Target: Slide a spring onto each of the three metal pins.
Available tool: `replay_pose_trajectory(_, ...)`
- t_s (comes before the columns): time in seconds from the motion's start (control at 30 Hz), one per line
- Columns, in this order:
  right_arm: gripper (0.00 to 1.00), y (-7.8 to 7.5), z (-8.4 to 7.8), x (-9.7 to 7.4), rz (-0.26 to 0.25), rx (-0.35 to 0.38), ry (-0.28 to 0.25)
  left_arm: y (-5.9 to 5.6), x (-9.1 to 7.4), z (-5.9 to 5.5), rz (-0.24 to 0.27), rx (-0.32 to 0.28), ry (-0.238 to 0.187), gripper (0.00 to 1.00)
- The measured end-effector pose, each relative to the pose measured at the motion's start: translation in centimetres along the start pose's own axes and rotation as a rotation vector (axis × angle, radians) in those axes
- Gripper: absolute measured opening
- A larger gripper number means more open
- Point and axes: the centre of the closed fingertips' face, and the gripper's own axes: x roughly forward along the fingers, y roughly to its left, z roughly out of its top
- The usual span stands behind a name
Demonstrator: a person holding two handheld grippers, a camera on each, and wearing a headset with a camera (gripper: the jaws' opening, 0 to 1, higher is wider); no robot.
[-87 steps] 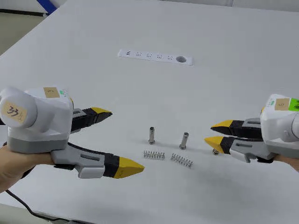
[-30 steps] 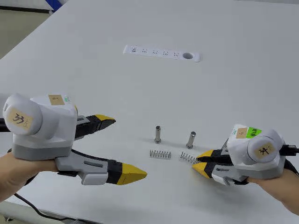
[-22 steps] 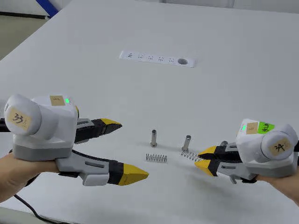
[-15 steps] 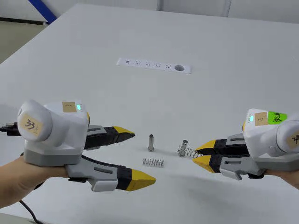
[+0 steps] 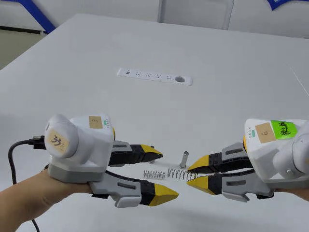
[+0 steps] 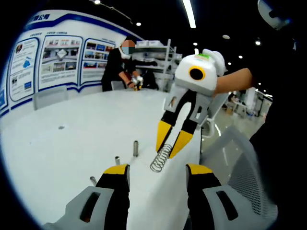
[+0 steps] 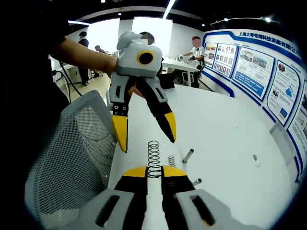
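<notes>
My right gripper (image 5: 189, 175) is shut on one end of a small steel spring (image 5: 179, 173), which sticks out toward the left, held above the white table (image 5: 217, 96). In the right gripper view the spring (image 7: 153, 157) stands up from between my closed yellow tips (image 7: 154, 173). My left gripper (image 5: 169, 175) is open and empty, its tips facing the spring from the left. A second spring (image 5: 153, 174) lies on the table between its jaws. One metal pin (image 5: 184, 158) stands upright just behind. The left gripper view shows three pins (image 6: 135, 148) (image 6: 117, 160) (image 6: 93, 180) in a row.
A white power strip (image 5: 154, 76) lies farther back on the table. A black cable (image 5: 19, 150) trails from the left gripper. A grey mesh chair (image 7: 72, 158) stands by the table's near edge. People stand at benches in the background.
My right gripper closed on the right-hand spring and lifted it off the table, turning it toward the left gripper. The left gripper came in closer to the pins, still open.
</notes>
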Motion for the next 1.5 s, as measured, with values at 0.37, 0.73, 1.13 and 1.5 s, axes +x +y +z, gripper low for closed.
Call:
replay_pose_trajectory(0.37, 0.11, 1.0, 1.0, 0.4, 0.036, -0.044, 0.001, -0.7, -0.3, 0.4, -0.032, 0.023, -0.025, 0.25)
replay_pose_trajectory(0.73, 0.11, 1.1, 1.5, 0.3, 0.052, -0.032, -0.018, -1.2, -0.2, 0.4, -0.062, 0.046, -0.016, 0.15)
replay_pose_trajectory(1.13, 0.12, 0.8, 1.8, 0.1, 0.037, -0.065, -0.041, -1.6, -0.3, 0.7, -0.066, 0.202, 0.005, 0.1)
replay_pose_trajectory(1.5, 0.16, 0.1, 1.8, -0.3, 0.031, -0.033, -0.063, -1.5, -0.5, 1.2, -0.074, 0.237, 0.007, 0.1)
